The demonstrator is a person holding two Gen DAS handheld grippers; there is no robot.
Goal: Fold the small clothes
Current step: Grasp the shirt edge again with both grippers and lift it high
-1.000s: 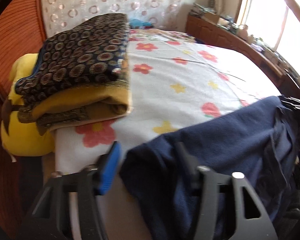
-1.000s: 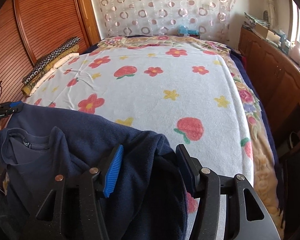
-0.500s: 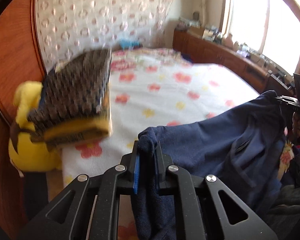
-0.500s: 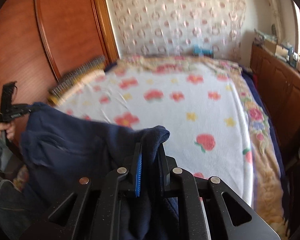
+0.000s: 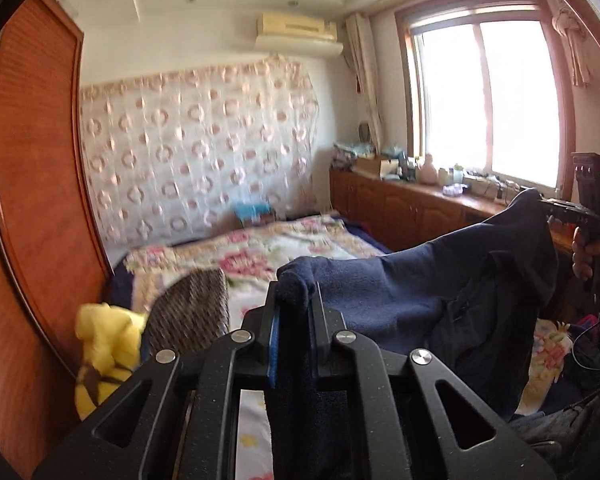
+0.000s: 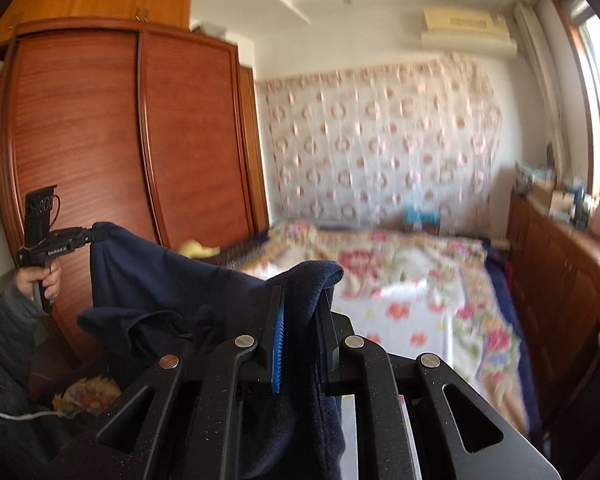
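My left gripper jaws clamped on one corner of navy garment; my right gripper jaws clamped on other. Garment stretched between them, hanging above near edge of bed, folded pile at bed's left edge.

1. The only lettering sits on the black hand-held left gripper, seen in the right wrist view in front of the red-brown slatted wooden wardrobe: a short white word printed along the side of its body, too small and blurred to read.
2. No other text, brand, number or sign is legible in either view.
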